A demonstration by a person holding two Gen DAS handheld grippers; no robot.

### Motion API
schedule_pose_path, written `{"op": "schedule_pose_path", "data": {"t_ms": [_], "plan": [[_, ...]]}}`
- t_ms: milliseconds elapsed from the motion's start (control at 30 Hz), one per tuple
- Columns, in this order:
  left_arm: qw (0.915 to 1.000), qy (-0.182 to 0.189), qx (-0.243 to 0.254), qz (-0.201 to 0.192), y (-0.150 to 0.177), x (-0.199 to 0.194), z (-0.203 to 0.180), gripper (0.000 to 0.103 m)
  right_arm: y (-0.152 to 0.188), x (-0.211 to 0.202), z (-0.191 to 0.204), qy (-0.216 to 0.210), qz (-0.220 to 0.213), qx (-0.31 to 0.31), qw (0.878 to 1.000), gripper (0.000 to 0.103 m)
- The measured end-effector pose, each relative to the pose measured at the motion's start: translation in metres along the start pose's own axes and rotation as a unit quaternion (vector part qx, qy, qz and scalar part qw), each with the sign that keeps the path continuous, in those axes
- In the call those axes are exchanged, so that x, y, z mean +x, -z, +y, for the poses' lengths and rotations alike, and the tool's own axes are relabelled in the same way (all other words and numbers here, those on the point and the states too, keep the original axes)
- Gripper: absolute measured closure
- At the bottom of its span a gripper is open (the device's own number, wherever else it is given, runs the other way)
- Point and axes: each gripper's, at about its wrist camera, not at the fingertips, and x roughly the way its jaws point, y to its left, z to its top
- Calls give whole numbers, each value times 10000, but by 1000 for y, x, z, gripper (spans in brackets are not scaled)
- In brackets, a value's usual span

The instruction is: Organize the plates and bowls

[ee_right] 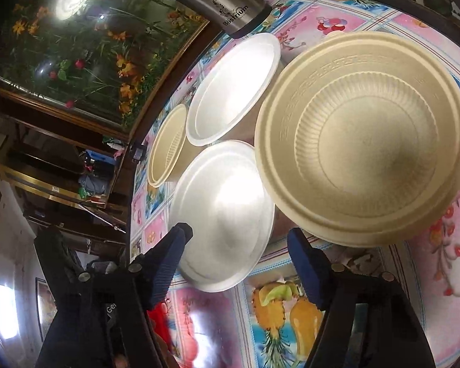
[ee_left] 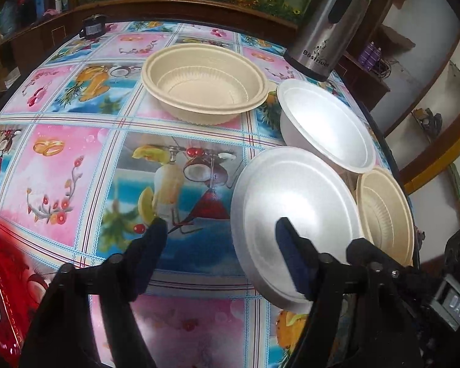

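Our left tool (ee_left: pixel 219 233) hangs released above the bench (ee_left: pixel 76 159), its two dark blue pads spread wide; the right-hand pad (ee_left: pixel 286 245) sits over the near part of a white foam plate (ee_left: pixel 294 202), though we cannot tell whether it touches the plate, and the other pad lies over the patterned cloth. Our right tool (ee_right: pixel 240 239) is likewise released, fingers wide apart, with the near rim of the same white foam plate (ee_right: pixel 224 214) showing between them and nothing grasped. That plate lies flat near the bench's edge. Just beyond it sits a white foam bowl (ee_left: pixel 325 125), upright, its rim close beside the plate's. To the plate's outer side, right at the bench's edge, stands a small beige bowl (ee_left: pixel 386 214) with a ribbed inner wall, just beside both white pieces. Farther toward the bench's middle, apart from that cluster, rests a large beige bowl (ee_left: pixel 204 82), upright, with ribbed sides and a patterned band under its rim; in the right wrist view the same large beige bowl (ee_right: pixel 365 141) fills the frame near the right finger. Behind the white foam bowl stands a steel thermos jug (ee_left: pixel 328 21) with a black base. A red packet (ee_left: pixel 0 291) lies at the bench's near left corner.
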Motion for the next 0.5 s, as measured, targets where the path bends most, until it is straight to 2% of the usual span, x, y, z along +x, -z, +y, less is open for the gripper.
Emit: {"op": "schedule_pose_path", "data": {"t_ms": [33, 100, 167, 233, 300, 500], "plan": [[10000, -4, 17, 26, 0, 1, 0, 43, -1, 3, 0, 62, 29, -8, 10000, 50], [10000, -47, 68, 34, 1, 3, -1, 54, -1, 6, 0, 130, 77, -18, 9999, 60], [9998, -120, 149, 78, 3, 6, -1, 76, 1, 10, 1, 224, 110, -62, 9997, 70], [9998, -103, 161, 115, 4, 9, 0, 88, 3, 14, 0, 302, 126, -85, 9994, 87], [9998, -86, 174, 70, 8, 8, 0, 91, 5, 17, -2, 295, 161, -96, 9994, 92], [9998, -100, 117, -85, 18, -5, 6, 91, 12, 16, 6, 341, 63, -334, 9988, 93]]}}
